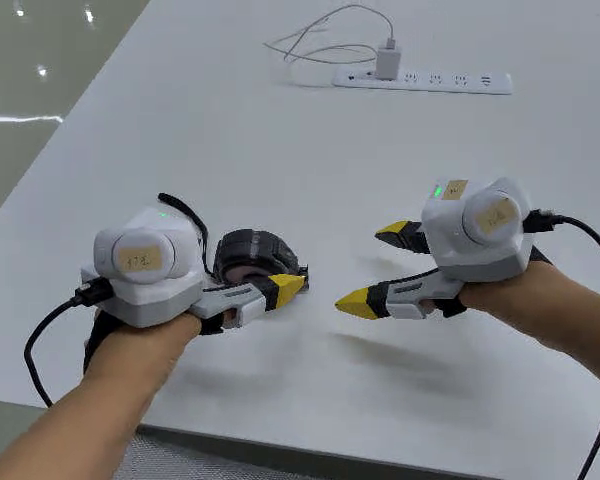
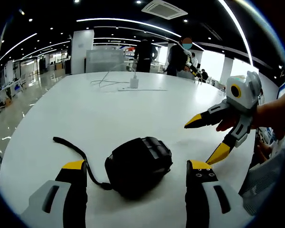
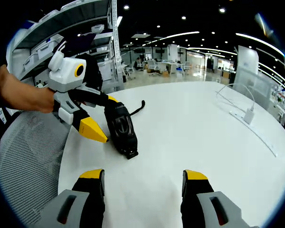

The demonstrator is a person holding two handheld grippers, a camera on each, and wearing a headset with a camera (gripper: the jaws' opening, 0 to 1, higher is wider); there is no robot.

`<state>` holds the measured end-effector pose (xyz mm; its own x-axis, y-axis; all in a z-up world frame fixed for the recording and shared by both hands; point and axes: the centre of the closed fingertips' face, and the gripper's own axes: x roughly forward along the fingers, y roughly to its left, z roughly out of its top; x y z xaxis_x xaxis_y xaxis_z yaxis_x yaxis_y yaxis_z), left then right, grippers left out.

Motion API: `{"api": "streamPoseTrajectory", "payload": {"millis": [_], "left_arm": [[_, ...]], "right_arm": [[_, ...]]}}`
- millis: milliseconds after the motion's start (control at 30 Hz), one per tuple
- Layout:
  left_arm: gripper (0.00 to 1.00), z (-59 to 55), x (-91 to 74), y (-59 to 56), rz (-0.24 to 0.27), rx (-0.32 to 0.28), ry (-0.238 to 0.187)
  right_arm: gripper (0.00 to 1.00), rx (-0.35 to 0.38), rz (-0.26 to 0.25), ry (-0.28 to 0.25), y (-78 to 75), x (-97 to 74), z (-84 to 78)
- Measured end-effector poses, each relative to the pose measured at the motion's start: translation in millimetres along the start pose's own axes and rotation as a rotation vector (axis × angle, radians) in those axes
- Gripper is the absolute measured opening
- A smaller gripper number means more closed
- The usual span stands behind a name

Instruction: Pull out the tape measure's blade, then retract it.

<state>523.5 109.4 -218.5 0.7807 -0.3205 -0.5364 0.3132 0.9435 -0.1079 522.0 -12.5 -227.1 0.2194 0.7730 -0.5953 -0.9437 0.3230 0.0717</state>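
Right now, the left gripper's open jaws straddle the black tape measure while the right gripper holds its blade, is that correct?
Not quite: the right gripper holds nothing; the right gripper view shows its jaws open, apart from the tape measure. The left gripper does straddle it.

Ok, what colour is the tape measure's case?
The tape measure is black, with a black wrist strap; best seen in the left gripper view.

In the head view my left gripper (image 1: 285, 268) covers the near edge of the tape measure (image 1: 252, 248), whose case hides my far jaw.
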Motion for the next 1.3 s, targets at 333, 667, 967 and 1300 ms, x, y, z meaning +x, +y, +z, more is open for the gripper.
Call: {"api": "streamPoseTrajectory", "payload": {"millis": [333,667,967,1300], "left_arm": [[0.90,-2.9,-13.7,-4.5,-0.054,0.021,0.016],[0.97,6.1,-29.5,-8.8,-0.086,0.037,0.012],[0.99,9.4,-46.3,-12.2,-0.099,0.032,-0.005],[0.99,11.1,-63.5,-11.9,-0.107,0.030,-0.011]], "right_arm": [[0.77,0.063,-0.111,-0.008,-1.5,-41.1,-11.0],[0.86,0.159,-0.201,-0.059,1.6,-74.6,-11.8],[0.92,0.220,-0.250,-0.077,11.5,-101.9,-13.2],[0.93,0.239,-0.301,-0.082,21.0,-125.5,-12.7]]}}
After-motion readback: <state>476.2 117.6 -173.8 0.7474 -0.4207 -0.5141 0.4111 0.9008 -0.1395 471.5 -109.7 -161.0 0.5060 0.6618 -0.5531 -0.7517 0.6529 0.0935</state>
